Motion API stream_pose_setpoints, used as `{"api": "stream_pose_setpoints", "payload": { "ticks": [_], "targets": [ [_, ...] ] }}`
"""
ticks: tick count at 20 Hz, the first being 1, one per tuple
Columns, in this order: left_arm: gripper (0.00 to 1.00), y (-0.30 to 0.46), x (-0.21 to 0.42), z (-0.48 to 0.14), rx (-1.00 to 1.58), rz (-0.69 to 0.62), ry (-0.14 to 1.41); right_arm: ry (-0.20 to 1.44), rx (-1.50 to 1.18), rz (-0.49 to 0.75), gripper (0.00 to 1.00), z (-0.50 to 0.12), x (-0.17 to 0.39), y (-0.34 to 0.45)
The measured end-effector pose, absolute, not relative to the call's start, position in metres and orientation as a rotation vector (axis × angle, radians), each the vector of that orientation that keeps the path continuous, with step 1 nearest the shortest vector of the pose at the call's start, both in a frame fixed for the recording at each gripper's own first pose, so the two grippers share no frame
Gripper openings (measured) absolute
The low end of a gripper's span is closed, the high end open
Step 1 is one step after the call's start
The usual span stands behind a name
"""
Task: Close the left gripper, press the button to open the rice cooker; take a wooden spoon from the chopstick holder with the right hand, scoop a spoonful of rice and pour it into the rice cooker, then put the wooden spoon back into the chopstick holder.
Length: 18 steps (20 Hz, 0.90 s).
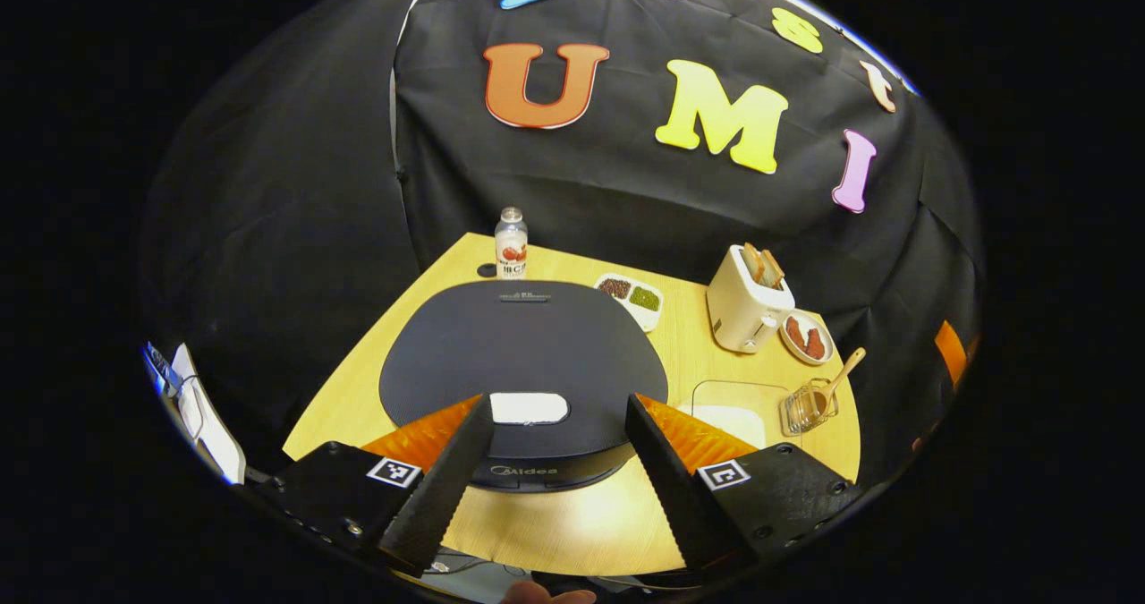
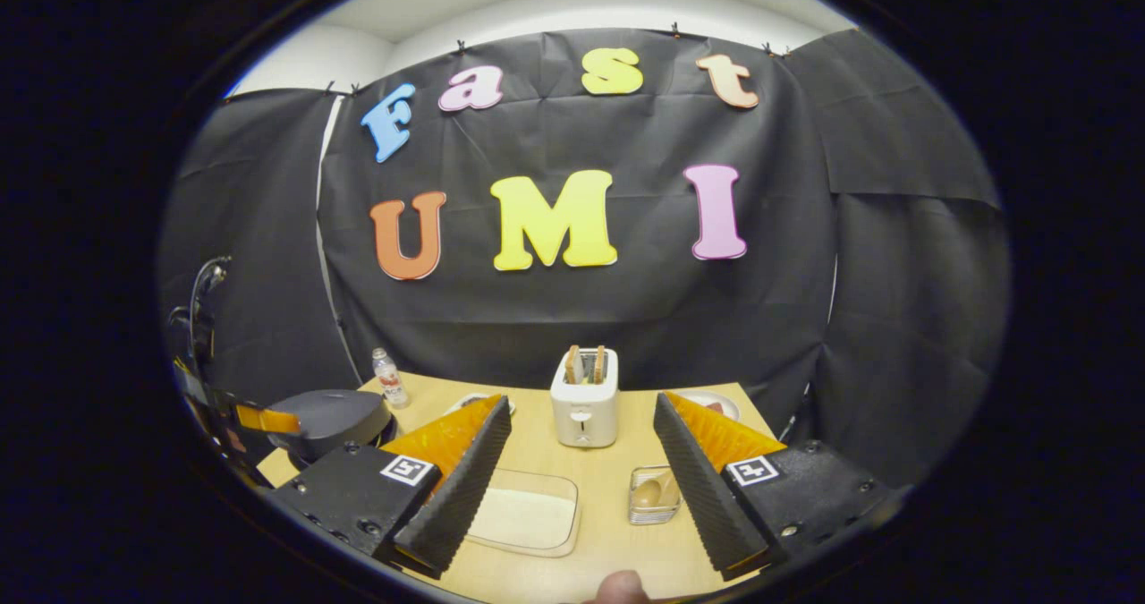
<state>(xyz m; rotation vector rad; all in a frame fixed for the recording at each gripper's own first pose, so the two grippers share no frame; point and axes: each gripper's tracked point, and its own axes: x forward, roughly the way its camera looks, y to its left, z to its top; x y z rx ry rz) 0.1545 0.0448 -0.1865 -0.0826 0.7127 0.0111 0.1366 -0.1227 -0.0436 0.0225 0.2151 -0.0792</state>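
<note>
A dark rice cooker (image 1: 523,362) with its lid down sits on the wooden table, its pale button (image 1: 529,407) near the front edge. My left gripper (image 1: 559,407) hovers open just above that button, fingers wide on either side. The wooden spoon (image 1: 843,373) stands in a wire chopstick holder (image 1: 805,407) to the right. A clear tray of rice (image 1: 729,412) lies beside it. In the right gripper view, my right gripper (image 2: 581,407) is open above the table's front; the rice tray (image 2: 526,513), the holder (image 2: 651,495) with the spoon (image 2: 648,493) and the cooker (image 2: 333,418) lie below it.
A white toaster (image 1: 744,304) (image 2: 584,401) with bread stands at the back. A bottle (image 1: 511,244), a two-part dish of beans (image 1: 631,298) and a plate of red food (image 1: 806,337) sit around it. The other gripper's hand shows at far left of the right gripper view.
</note>
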Motion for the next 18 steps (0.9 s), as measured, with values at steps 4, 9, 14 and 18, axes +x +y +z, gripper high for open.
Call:
{"api": "stream_pose_setpoints", "payload": {
  "ticks": [4,9,14,18],
  "targets": [
    [0.96,0.049,0.144,-0.214,-0.115,0.007,0.778,0.203,0.017,-0.073,0.99,-0.040,0.142,-0.121],
    [0.95,0.052,0.143,-0.227,-0.140,0.015,0.787,0.197,0.034,-0.065,0.99,-0.039,0.147,-0.118],
    [0.96,0.053,0.144,-0.229,-0.129,0.022,0.777,0.198,0.059,-0.054,1.00,-0.041,0.152,-0.115],
    [0.97,0.054,0.140,-0.241,-0.108,0.018,0.802,0.210,0.090,-0.040,0.98,-0.046,0.156,-0.112]
  ]
}}
